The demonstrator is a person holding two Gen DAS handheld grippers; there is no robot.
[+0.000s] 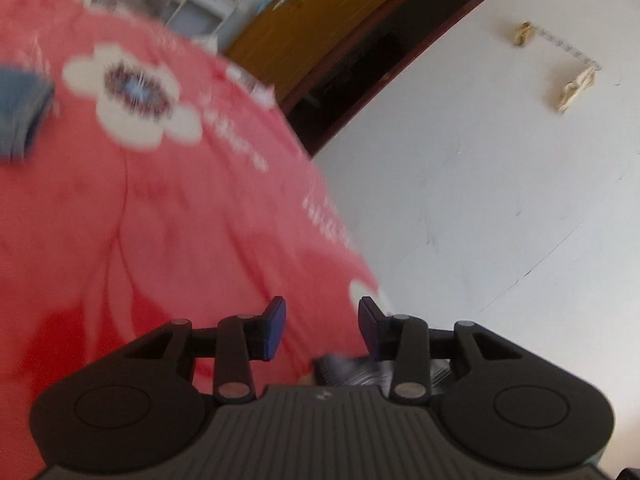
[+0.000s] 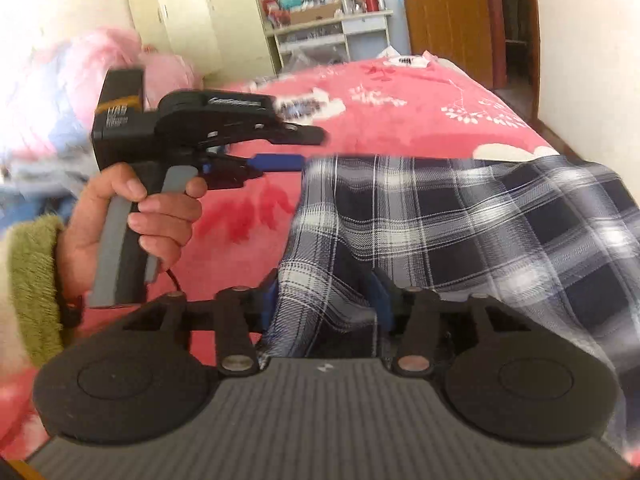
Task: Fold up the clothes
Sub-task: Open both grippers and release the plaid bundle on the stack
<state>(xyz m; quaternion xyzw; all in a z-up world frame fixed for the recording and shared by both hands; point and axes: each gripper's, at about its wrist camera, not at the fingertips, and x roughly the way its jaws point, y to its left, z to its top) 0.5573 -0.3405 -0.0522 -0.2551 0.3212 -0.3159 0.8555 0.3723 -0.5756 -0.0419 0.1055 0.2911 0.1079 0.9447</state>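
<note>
Bright daylight washes out the right wrist view's left edge; both fisheye views curve and smear with motion blur.

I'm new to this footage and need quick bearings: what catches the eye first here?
The red flowered bedspread fills both views. In the right wrist view a dark plaid garment lies across it, its near edge bunched between the fingers of the right gripper. To its left a hand holds the left gripper above the bed, nothing between its fingers.
</note>
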